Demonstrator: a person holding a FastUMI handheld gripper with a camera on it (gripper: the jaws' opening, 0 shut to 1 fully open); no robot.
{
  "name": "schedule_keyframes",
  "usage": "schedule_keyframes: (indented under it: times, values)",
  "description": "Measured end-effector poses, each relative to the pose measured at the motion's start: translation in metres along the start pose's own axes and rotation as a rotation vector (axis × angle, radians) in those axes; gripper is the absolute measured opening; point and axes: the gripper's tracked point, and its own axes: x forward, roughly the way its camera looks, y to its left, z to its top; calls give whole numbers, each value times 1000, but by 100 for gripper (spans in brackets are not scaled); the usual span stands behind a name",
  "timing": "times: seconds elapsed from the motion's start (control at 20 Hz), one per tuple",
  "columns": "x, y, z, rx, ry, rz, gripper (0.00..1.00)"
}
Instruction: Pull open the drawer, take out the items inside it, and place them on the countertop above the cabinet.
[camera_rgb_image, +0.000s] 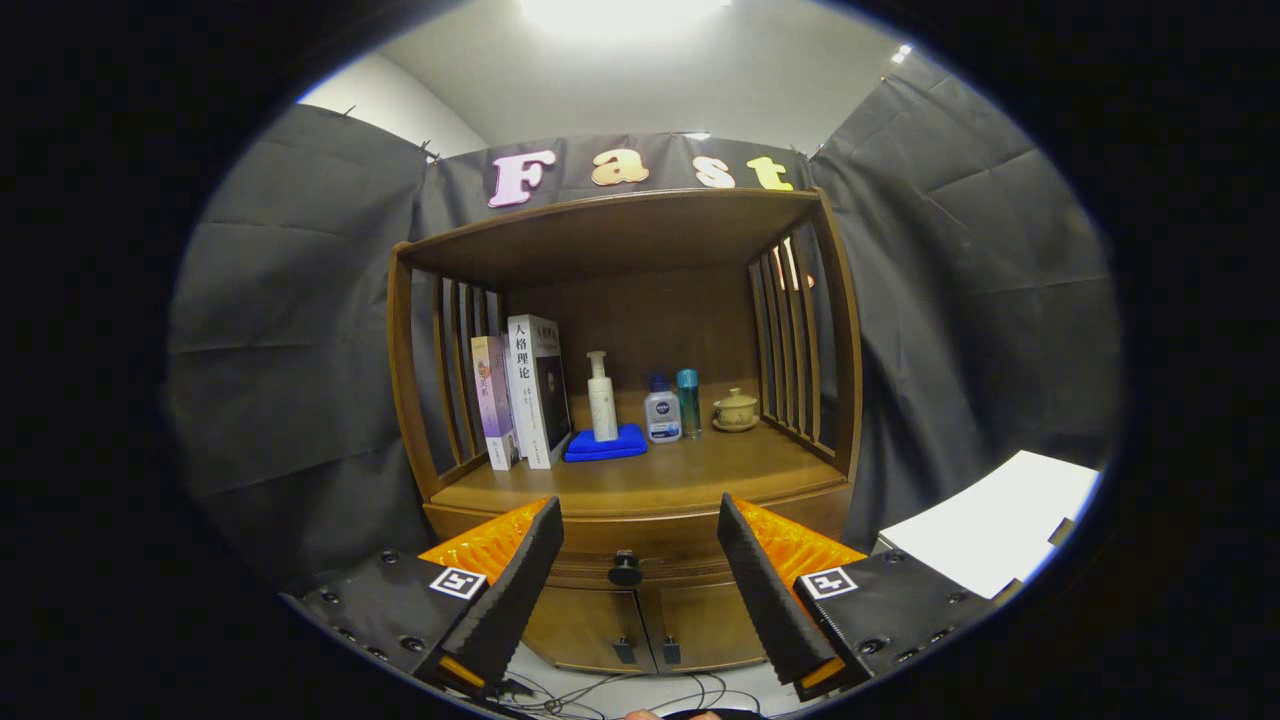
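A wooden cabinet stands ahead, with a countertop (660, 478) under a slatted hutch. Below the countertop runs a closed drawer (640, 545), and its round black knob (625, 569) shows between my fingers, some way beyond them. My gripper (640, 535) is open, its two black ribbed fingers (530, 560) wide apart with nothing between them. The drawer's contents are hidden.
On the countertop stand two books (520, 395), a white pump bottle (601, 398) on a folded blue cloth (605, 445), a small white bottle (662, 412), a teal bottle (688, 402) and a lidded cup (736, 410). Two lower doors (640, 625) are shut. A white surface (990, 530) lies to the right; cables (620, 690) trail on the floor.
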Motion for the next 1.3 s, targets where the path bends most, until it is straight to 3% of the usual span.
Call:
schedule_keyframes:
  times: [0.55,1.3]
  values:
    - [15,5,-12,-5,15,8,98]
    - [71,34,-80,-3,122,66,98]
